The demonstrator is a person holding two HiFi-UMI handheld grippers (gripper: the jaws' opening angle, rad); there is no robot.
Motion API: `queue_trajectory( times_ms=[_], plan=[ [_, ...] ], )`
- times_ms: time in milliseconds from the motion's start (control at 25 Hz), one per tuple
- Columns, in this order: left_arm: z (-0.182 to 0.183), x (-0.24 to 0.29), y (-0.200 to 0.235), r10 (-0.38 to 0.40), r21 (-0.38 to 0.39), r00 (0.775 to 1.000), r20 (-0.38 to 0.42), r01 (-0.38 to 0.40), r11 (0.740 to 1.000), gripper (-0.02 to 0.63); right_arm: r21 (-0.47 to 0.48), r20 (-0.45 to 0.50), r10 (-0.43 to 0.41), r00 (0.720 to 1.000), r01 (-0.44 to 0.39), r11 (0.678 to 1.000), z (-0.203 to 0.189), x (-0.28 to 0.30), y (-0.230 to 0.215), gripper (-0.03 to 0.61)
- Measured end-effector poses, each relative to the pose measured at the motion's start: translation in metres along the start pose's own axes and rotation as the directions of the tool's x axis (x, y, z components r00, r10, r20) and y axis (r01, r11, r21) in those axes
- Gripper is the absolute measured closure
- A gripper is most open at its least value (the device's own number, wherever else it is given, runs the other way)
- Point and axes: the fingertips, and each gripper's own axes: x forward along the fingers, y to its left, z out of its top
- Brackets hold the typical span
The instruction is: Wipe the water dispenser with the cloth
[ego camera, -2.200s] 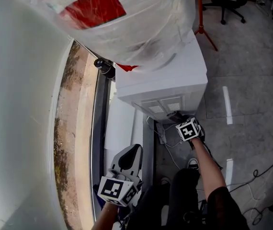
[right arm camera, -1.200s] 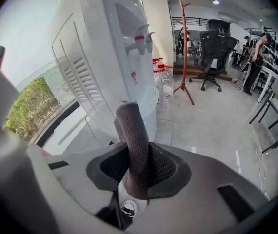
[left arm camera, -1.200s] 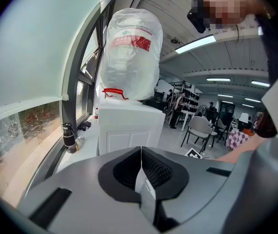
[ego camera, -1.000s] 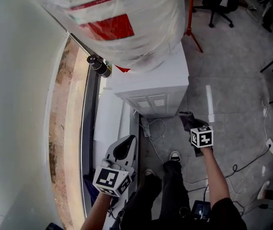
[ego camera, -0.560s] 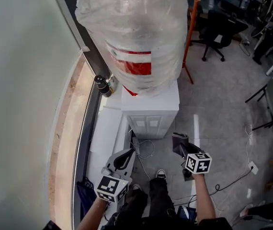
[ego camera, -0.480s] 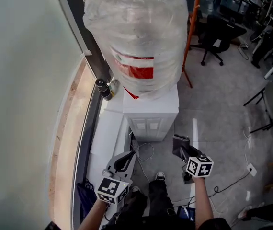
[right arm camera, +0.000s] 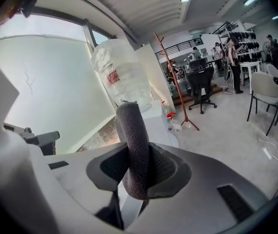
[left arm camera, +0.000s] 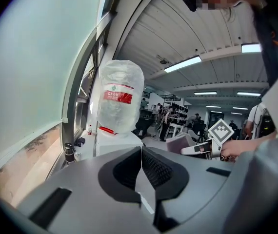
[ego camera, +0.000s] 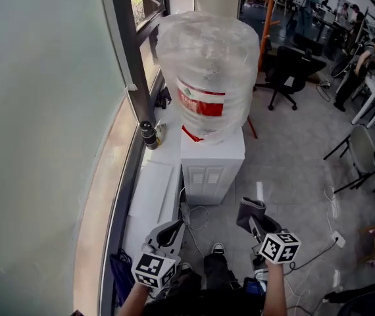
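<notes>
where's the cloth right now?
The cloth is clamped upright in the jaws of the right gripper, low and right of centre in the head view, short of the white water dispenser and not touching it.

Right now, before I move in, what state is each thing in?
Left gripper: shut, nothing between its jaws.
Right gripper: shut on the cloth.
Cloth: folded, standing up out of the jaws, clear of the water dispenser.
Water dispenser: upright, neither gripper touching it.
Water bottle: neck down on the dispenser, wrapped in clear plastic.
</notes>
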Motion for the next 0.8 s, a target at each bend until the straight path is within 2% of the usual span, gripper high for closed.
queue_trajectory(
  times_ms=[240, 480, 640, 800],
  plan=[
    [-0.012, -0.037, -0.007, -0.027, -0.001, 1.000, -0.002, 0.027, 1.000, 0.595, -0.011, 0.011, 0.016, 1.000, -0.016, 1.000, -0.018, -0.034, 0.047, 0.464],
    [-0.025, -0.060, -0.029, -0.049, -0.047, 0.999, 0.010, 0.049, 0.998, 0.595, -0.056, 0.014, 0.060, 0.998, -0.059, 0.997, -0.025, -0.054, 0.083, 0.463],
    [-0.023, -0.072, -0.043, -0.051, -0.043, 0.998, 0.033, 0.053, 0.998, 0.595, -0.122, -0.013, 0.099, 0.995, -0.100, 0.987, -0.027, -0.064, 0.104, 0.463],
    [-0.020, -0.080, -0.047, -0.014, -0.037, 0.998, 0.062, 0.017, 0.999, 0.595, -0.193, -0.015, 0.130, 0.991, -0.130, 0.973, -0.027, -0.077, 0.117, 0.463]
  ],
)
